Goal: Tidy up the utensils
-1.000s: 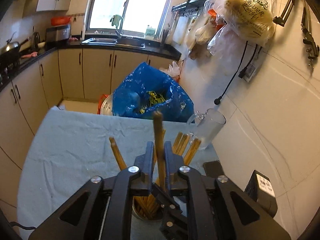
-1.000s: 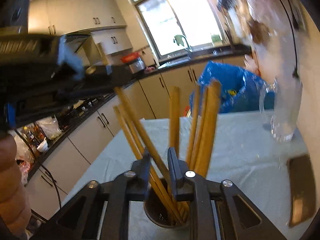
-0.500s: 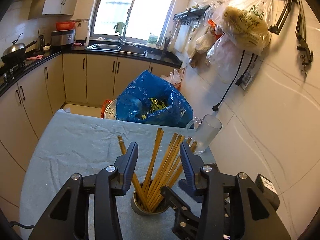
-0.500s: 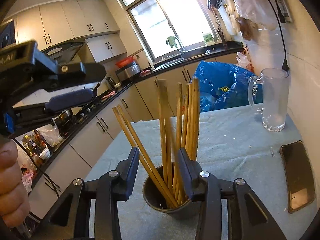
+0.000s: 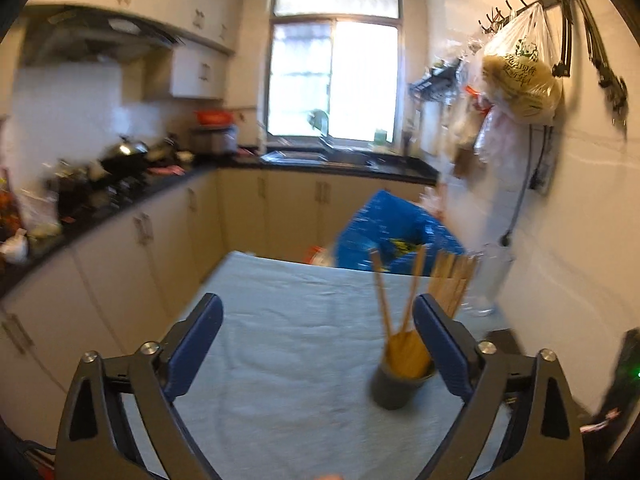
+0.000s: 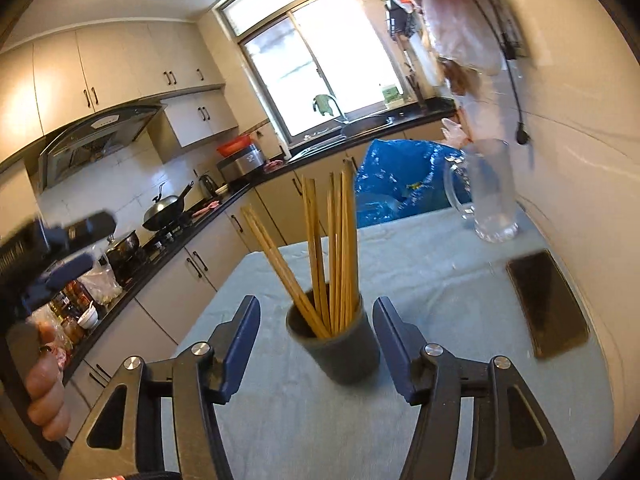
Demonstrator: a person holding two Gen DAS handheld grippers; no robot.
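A dark grey cup (image 6: 334,350) stands on the pale blue cloth and holds several wooden chopsticks (image 6: 334,240) upright. In the left wrist view the same cup (image 5: 396,388) sits low right with its chopsticks (image 5: 404,304) fanned out. My left gripper (image 5: 318,320) is back from the cup and to its left, its jaws opening wide with nothing between them. My right gripper (image 6: 316,322) faces the cup, jaws opening, pads apart from the cup and the sticks. The left gripper (image 6: 60,248) also shows at the left edge of the right wrist view, held by a hand (image 6: 44,392).
A glass mug (image 6: 486,192) stands at the table's far right by the wall. A dark phone (image 6: 548,300) lies right of the cup. A blue bag (image 6: 404,180) sits beyond the table's far edge. Kitchen counters (image 5: 120,204) run along the left. Bags (image 5: 520,80) hang on the right wall.
Both grippers have let go of the chopsticks, opened and pulled back from the cup. The left one has swung to the left; the chopsticks now rest in the cup.
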